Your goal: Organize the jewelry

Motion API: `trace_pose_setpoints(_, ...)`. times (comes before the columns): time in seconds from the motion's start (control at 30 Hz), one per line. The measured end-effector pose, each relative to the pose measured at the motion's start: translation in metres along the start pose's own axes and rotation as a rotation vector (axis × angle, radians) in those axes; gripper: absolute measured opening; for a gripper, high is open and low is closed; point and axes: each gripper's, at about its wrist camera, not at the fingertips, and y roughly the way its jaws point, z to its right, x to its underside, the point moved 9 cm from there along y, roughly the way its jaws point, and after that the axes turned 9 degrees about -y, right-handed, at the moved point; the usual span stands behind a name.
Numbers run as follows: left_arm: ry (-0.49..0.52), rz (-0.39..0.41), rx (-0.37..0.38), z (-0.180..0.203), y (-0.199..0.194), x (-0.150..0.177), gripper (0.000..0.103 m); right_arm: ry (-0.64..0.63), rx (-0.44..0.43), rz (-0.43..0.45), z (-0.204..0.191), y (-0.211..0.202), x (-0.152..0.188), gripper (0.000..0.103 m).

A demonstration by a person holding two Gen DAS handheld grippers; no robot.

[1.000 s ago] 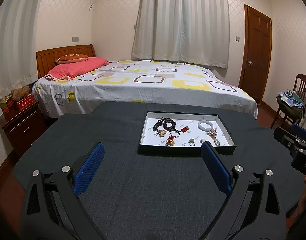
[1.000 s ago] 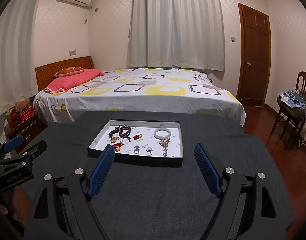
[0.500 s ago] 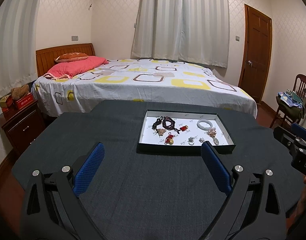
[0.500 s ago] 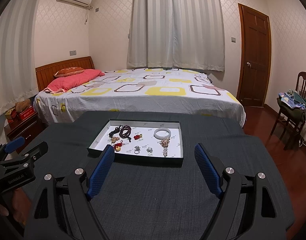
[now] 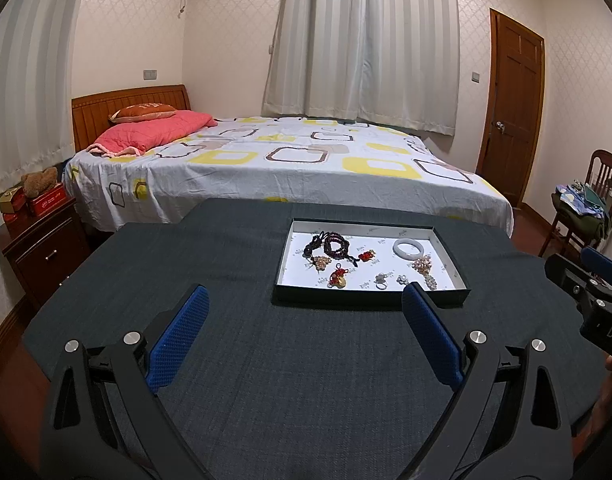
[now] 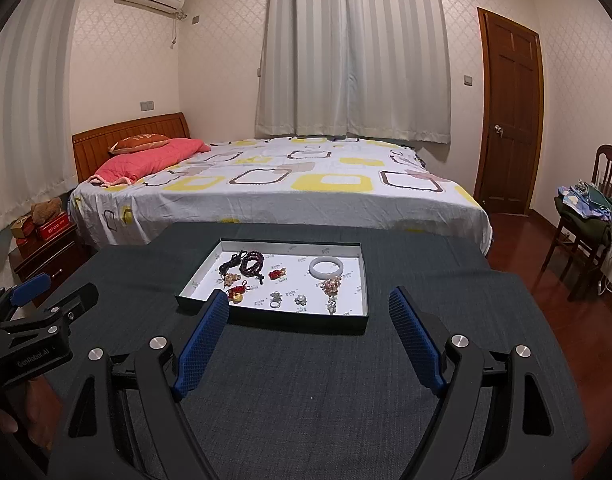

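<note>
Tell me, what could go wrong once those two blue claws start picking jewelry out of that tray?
The beads lie coiled against a dark cord, so lifting one may drag the other. The rings are tiny and flat on the tray floor; wide pads may slip off them. The white bangle looks smooth and hard, so it might pop loose from a pinch. Both grippers, left and right, are open and empty now.

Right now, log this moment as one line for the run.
left gripper: open, empty | right gripper: open, empty | jewelry tray: on table, untouched | white bangle: in tray | phase: pre-reach
</note>
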Motion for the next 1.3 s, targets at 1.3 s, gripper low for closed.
trace_pose_setpoints(1.3, -0.024, -0.085, -0.05, -0.03, 0.05, 0.012, 0.099, 0.017, 0.003, -0.054, 0.013, 0.027, 0.024, 0.08)
